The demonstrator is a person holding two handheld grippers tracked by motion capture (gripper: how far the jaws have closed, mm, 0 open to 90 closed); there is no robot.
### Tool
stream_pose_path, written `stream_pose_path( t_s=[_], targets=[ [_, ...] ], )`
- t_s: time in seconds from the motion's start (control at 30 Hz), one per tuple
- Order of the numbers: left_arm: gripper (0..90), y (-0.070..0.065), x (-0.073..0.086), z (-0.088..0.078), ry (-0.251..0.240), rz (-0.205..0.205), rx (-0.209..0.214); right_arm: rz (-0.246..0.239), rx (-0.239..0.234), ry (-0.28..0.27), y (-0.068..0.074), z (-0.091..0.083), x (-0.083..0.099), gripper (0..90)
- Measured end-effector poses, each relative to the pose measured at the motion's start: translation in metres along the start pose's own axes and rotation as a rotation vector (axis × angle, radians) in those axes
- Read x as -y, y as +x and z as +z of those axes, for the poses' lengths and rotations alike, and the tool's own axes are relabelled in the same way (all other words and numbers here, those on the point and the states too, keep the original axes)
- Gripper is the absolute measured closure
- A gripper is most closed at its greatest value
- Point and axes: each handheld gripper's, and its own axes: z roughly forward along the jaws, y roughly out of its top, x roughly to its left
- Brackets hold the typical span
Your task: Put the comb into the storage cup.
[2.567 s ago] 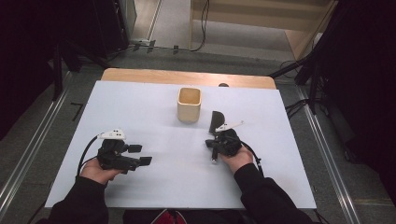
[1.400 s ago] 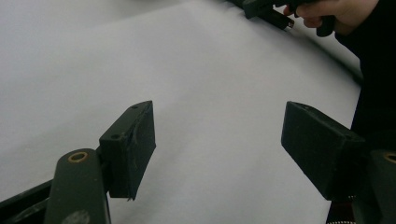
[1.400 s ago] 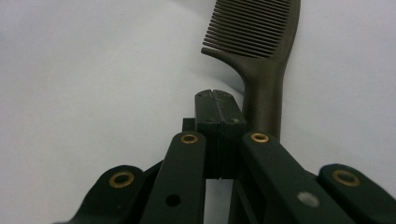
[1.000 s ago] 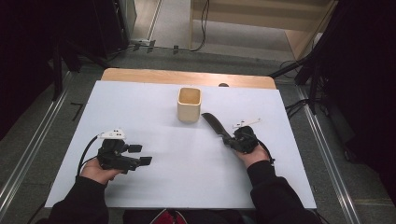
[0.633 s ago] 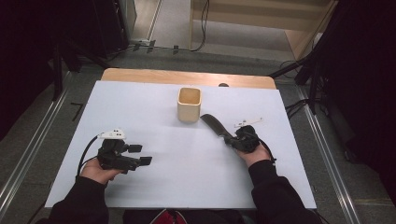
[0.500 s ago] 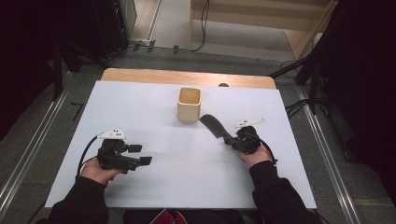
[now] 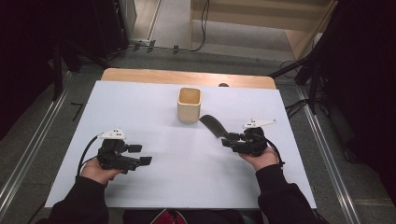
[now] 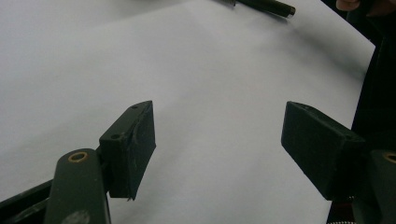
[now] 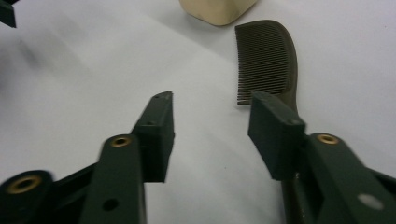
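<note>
On the white table (image 7: 154,107), a comb release is judged to be the step in hand, right of centre.

Doing it well, left to right:
- The left tongs (image 7: 140,155) are best being kept parked where they are, well apart from the work, so nothing is being nudged.
- The wooden cup (image 7: 189,104) is standing upright just beside the comb's toothed end. It should not be getting bumped during the pull-away.
- The dark comb (image 7: 212,126) is lying flat on the table, toothed end towards the cup, handle towards the right tongs (image 7: 227,140). A straight lift-off is advised, with the jaws being held apart until they are clear of the handle. Otherwise the comb is likely to be dragged or spun.

Tongs:
- Left tongs (image 8: 219,135): the jaws are being held wide apart. Nothing is being gripped or touched, and bare table is showing between the pads.
- Right tongs (image 9: 212,105): the jaws have just been opening and are now standing roughly half apart. Nothing is being held, and bare table is being seen in the gap. In the right gripper view the comb (image 9: 266,60) is lying outside that gap, its handle running down behind the right-hand jaw. Whether that jaw is touching the handle cannot be told.
</note>
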Motion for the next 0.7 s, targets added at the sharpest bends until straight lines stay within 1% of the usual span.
stream_pose_path(
  t_s=[0.07,0.13,0.2,0.3,0.43,0.5,0.7],
  targets=[
    [26.5,0.000,0.000,0.000,-0.001,0.000,0.001,0.001,-0.010,-0.009,0.001,-0.003,0.002,44.3],
    [26.5,0.000,0.000,0.000,-0.002,-0.002,0.001,-0.004,-0.018,-0.017,0.002,-0.007,0.004,39.6],
    [26.5,0.000,0.000,0.000,-0.002,-0.002,0.001,0.001,-0.031,-0.023,0.003,-0.011,0.005,37.8],
    [26.5,0.000,0.000,0.000,-0.002,-0.002,0.001,-0.001,-0.036,-0.036,0.005,-0.015,0.008,34.7],
    [26.5,0.000,0.000,0.000,-0.001,-0.001,0.001,-0.008,-0.047,-0.038,0.008,-0.020,0.012,30.9],
    [26.5,0.000,0.000,0.001,0.001,-0.002,0.002,-0.024,-0.050,-0.036,0.010,-0.022,0.015,28.3],
    [26.5,0.000,0.000,0.000,0.002,-0.002,0.001,-0.045,-0.056,-0.036,0.015,-0.028,0.022,27.2]
  ],
)
